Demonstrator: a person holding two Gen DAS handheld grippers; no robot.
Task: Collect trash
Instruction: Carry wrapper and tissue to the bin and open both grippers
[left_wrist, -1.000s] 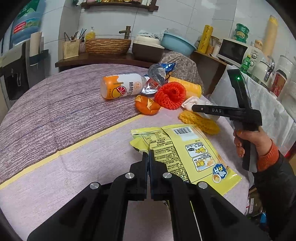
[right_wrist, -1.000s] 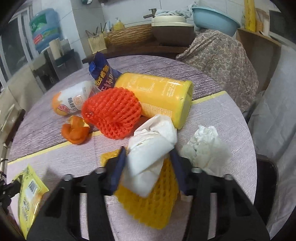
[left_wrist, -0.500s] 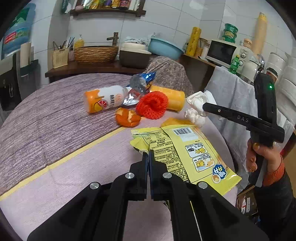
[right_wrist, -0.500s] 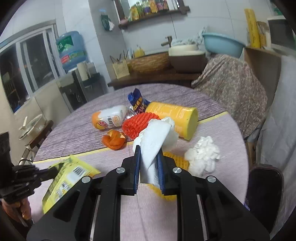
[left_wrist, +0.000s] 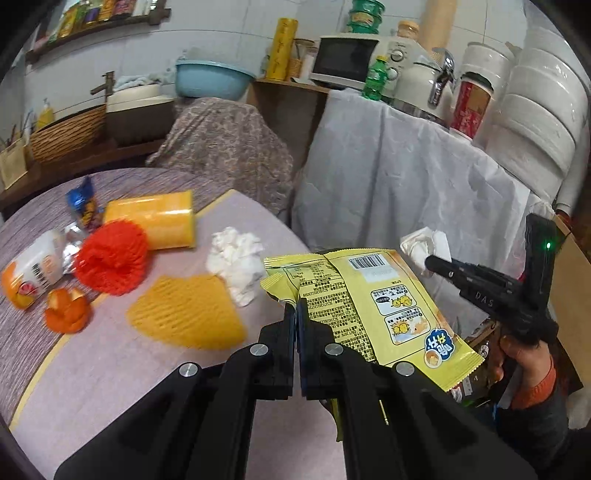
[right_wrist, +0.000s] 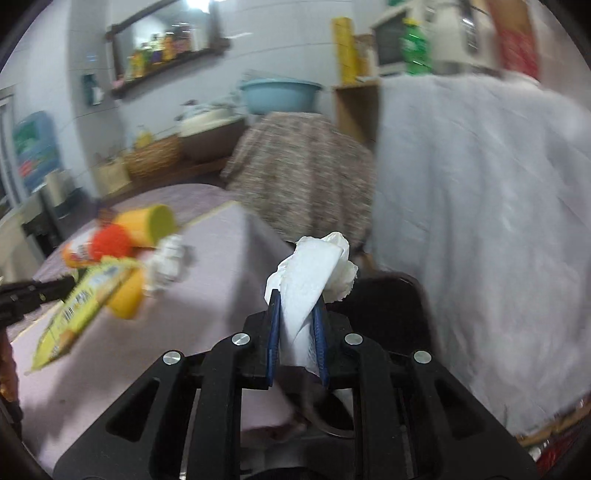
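Jaws of the left gripper (left_wrist: 297, 314) are clamped on the edge of a yellow wrapper (left_wrist: 373, 306), held up past the table (left_wrist: 122, 369) edge; a crumpled tissue (left_wrist: 236, 258) and yellow net (left_wrist: 186, 317) lie on the table left of it. From the right wrist, right gripper (right_wrist: 298, 332) jaws pinch a white napkin (right_wrist: 314, 273), off the table's right edge.

Both wrist views low, close over table (left_wrist: 110, 369) — facing cluttered counter, shared.
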